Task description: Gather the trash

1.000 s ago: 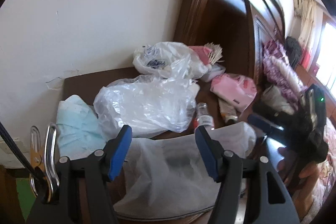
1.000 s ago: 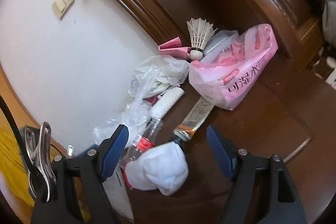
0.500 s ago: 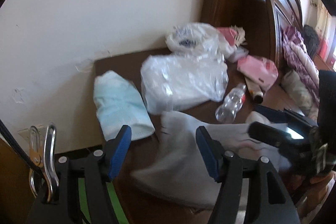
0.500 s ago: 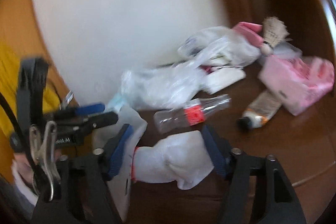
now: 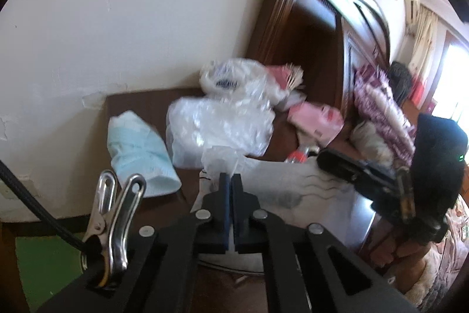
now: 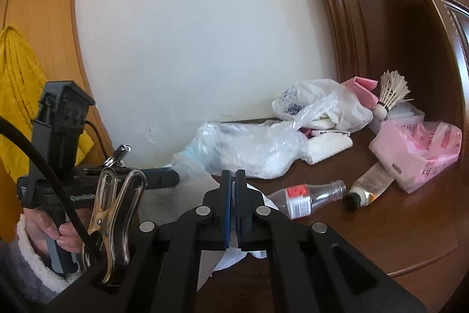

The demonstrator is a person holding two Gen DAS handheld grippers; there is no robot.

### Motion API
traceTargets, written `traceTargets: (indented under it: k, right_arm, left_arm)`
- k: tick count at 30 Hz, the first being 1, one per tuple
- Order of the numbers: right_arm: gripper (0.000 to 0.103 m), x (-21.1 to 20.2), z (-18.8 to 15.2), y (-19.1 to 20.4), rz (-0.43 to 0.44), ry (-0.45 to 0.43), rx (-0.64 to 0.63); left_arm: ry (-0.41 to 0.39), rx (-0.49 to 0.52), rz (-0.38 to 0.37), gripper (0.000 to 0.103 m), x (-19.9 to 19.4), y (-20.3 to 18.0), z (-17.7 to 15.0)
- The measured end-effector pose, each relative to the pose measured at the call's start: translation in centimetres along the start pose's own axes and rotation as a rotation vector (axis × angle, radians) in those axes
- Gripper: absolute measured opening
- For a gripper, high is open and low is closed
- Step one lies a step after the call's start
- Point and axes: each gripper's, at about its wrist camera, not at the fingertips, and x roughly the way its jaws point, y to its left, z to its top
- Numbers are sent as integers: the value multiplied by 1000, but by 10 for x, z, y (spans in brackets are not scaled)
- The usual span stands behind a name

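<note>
- Currently the left hand-held gripper (image 5: 230, 181) has its blue pads pressed together on the edge of a thin white plastic bag (image 5: 287, 189) that lies at the near side of the dark wooden tabletop (image 6: 395, 239).
- The right hand-held gripper (image 6: 233, 176) is also pressed together; white material, bag or tissue, shows between its pads, which of the two cannot be told.
- Trash on the tabletop: a clear crumpled bag (image 6: 252, 148) near the wall, a printed white bag (image 6: 316, 104) behind it, an empty bottle with a red label (image 6: 304, 197) lying on its side, a tube (image 6: 369, 187) just beside it.
- A pink tissue pack (image 6: 416, 151) sits to the right; a shuttlecock (image 6: 391, 93) stands behind it.
- A light blue cloth (image 5: 137, 148) lies at the left edge.
</note>
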Motion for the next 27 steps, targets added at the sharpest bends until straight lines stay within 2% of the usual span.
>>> traceTargets:
  k: [3,10,15,20,27]
  right_arm:
    - [3,-5,1,-3,7,-35,31]
    - [3,-19,7,-25,40,-121,157]
    - [3,-36,5,-47,178,-200,312]
    - [3,-50,4,-57,142,-240,354]
    - [3,-64,0,-65,78,-247,367]
  left_arm:
    - [-40,42,8,1,-5,-9,2]
    - [-139,23,-19,1,-21,-19,9]
    - [-170,18,-38,1,-29,-25,18]
    - [-200,5,-41,1,-34,-29,21]
    - [-214,-7,-44,1,-38,-34,22]
